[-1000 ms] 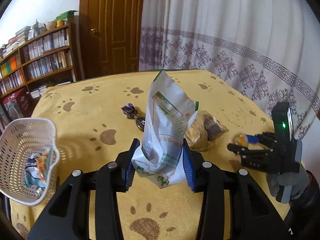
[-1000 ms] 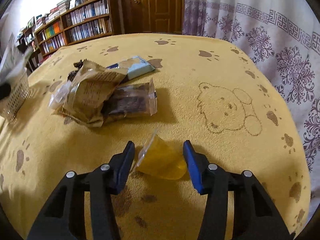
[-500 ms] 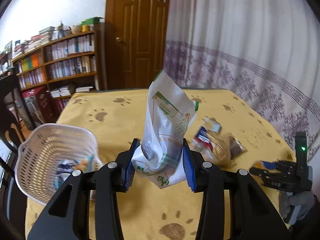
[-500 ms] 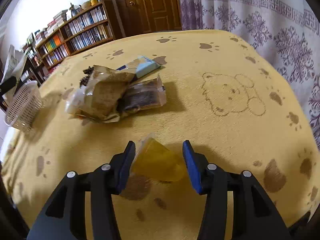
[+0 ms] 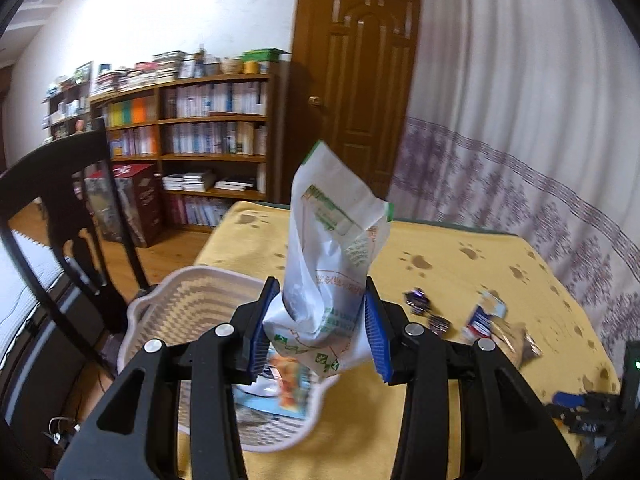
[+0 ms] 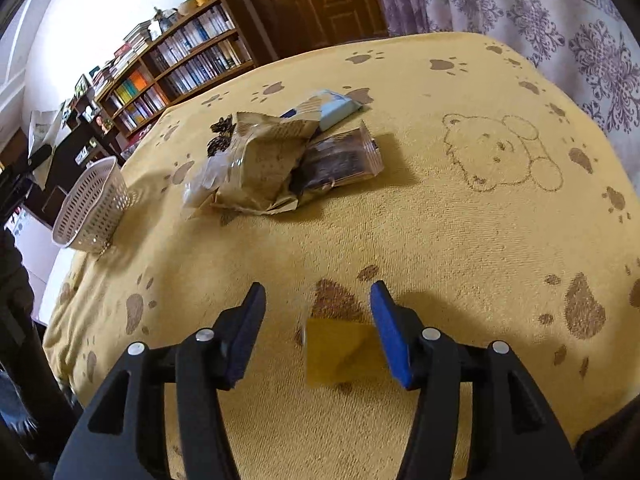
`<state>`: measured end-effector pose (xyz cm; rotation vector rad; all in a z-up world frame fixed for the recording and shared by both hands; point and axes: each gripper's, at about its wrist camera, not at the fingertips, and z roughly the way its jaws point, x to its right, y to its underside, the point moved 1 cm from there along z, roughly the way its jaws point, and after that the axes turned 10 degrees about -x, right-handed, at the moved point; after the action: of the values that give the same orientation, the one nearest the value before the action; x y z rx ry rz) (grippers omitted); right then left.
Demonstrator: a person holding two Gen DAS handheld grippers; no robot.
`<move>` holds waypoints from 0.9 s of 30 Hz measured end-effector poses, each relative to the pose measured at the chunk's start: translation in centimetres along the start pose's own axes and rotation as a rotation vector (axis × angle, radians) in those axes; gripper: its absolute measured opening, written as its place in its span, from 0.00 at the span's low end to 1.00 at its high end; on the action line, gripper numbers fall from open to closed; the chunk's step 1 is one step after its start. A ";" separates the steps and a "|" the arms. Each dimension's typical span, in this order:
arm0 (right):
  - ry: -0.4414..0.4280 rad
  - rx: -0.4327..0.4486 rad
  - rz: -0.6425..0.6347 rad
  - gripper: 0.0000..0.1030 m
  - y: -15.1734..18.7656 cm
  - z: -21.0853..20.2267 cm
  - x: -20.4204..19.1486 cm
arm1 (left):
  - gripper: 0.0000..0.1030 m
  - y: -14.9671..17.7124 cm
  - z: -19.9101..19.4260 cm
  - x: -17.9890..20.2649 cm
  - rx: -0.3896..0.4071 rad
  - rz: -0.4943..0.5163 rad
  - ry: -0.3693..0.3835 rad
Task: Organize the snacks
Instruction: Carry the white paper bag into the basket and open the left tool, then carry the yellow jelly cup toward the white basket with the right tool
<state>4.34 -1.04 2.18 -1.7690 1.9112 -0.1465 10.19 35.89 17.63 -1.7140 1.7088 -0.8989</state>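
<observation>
My left gripper [image 5: 318,328] is shut on a white and green snack bag [image 5: 332,264], which stands upright between the blue pads. It hangs just above the white plastic basket [image 5: 188,292] at the table's left end. Colourful packets [image 5: 288,380] lie in the basket. My right gripper [image 6: 316,300] is open over the yellow cloth. A yellow jelly cup [image 6: 340,356] sits between its fingers, against the right pad and clear of the left one. I cannot tell whether the cup rests on the cloth.
A heap of snacks lies mid-table: a brown bag [image 6: 260,164], a dark packet [image 6: 340,156], a pale blue packet [image 6: 332,108] and dark wrapped candies [image 6: 220,136]. A dark chair [image 5: 68,208] stands left of the basket [image 6: 90,208]. Bookshelves and a curtain lie beyond the table.
My left gripper has carried the bag leftward from mid-table to above the basket. My right gripper has risen and drawn back; the jelly cup now sits lower, by the right pad.
</observation>
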 end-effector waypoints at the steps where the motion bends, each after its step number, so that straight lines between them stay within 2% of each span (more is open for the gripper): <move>1: 0.006 0.002 -0.005 0.55 0.1 -0.1 0.0 | 0.41 -0.2 -0.1 -0.6 0.008 -0.011 -0.023; 8: 0.073 0.026 0.012 0.55 1.3 -0.9 0.9 | 0.41 -0.7 -0.3 -3.3 0.027 -0.066 -0.128; 13: 0.085 0.053 0.039 0.57 2.2 -2.1 1.4 | 0.60 -0.8 0.1 -4.1 0.013 -0.111 -0.135; 16: 0.086 0.058 0.046 0.56 2.7 -2.6 1.3 | 0.68 -0.7 -0.4 -3.7 0.037 -0.096 -0.131; 22: 0.068 0.032 0.051 0.58 3.7 -2.1 1.3 | 0.75 -0.7 -1.3 -3.5 0.069 -0.084 -0.138; 27: 0.053 0.001 0.050 0.61 4.1 -1.0 0.9 | 0.76 -0.8 -1.4 -4.2 0.069 -0.109 -0.143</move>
<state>0.21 -1.63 1.07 -1.7315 1.9904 -0.1783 9.73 40.19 18.87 -1.7945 1.4870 -0.8512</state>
